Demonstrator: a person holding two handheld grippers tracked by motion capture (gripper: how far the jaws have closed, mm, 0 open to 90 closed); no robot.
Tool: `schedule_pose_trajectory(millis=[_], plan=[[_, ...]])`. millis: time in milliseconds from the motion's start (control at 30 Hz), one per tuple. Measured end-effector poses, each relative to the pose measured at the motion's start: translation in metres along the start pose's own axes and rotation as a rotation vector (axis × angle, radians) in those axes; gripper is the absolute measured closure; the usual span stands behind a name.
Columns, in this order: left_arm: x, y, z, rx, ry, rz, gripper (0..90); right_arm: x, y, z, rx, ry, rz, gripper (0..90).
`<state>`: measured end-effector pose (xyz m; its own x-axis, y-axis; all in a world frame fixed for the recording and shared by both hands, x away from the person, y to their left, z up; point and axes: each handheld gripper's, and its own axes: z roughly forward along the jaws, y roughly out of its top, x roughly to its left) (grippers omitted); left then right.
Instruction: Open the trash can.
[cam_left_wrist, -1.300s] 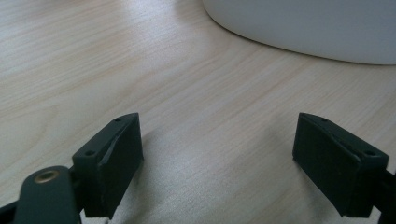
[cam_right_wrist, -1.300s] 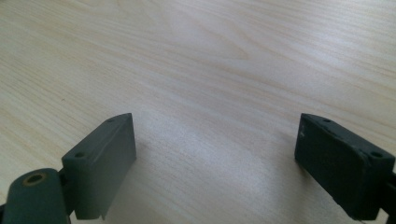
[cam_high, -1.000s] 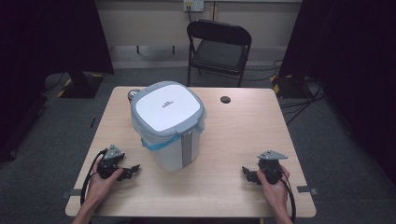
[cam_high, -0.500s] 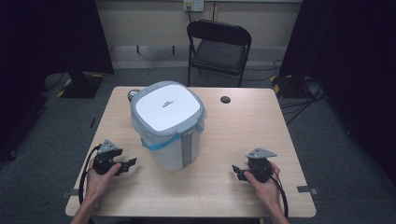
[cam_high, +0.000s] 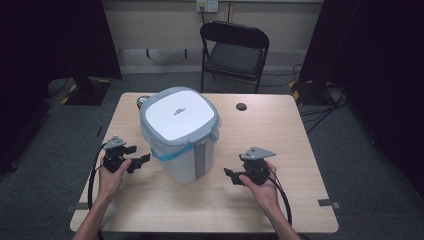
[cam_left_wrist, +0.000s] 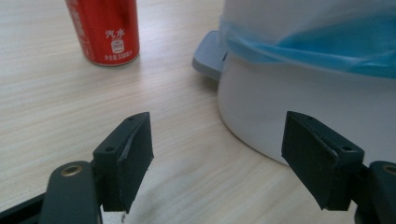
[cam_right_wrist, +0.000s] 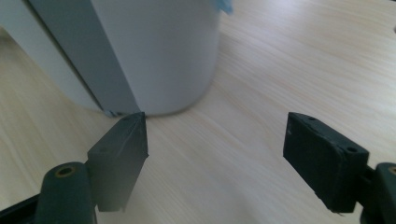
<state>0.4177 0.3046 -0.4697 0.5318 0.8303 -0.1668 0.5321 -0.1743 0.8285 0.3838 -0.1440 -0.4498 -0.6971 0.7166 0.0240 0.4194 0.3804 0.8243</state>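
Bin (cam_high: 182, 137): stands upright between both claws.
Left claw (cam_high: 137, 155): apart, holds nothing, near bin's side.
Right claw (cam_high: 231, 176): apart, holds nothing, a bit farther off.

Soft overhead light fell evenly on the pale table (cam_high: 280, 130) while the room to its left and right stayed almost black, shadows were faint, and the gripper views showed the black jaws nearest the camera slightly blurred.

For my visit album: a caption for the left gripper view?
Open left tool faces a white bin with blue liner; red can stands beyond.
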Motion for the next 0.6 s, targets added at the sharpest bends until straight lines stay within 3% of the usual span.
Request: schedule_pose_trajectory(millis=[300,467,567,600], plan=[[0.011,0.016,0.018,0.004,-0.016,-0.007,24.7,0.028,0.033,0.021,-0.041,0.074,-0.042,21.3],[0.012,0.021,0.026,-0.001,-0.012,-0.002,26.9,0.034,0.043,0.027,-0.059,0.038,-0.060,26.1],[0.015,0.019,0.028,0.009,-0.017,-0.002,25.4,0.032,0.046,0.030,-0.053,0.038,-0.041,25.0],[0.015,0.019,0.028,0.014,-0.018,0.005,25.2,0.031,0.046,0.030,-0.051,0.041,-0.036,28.7]])
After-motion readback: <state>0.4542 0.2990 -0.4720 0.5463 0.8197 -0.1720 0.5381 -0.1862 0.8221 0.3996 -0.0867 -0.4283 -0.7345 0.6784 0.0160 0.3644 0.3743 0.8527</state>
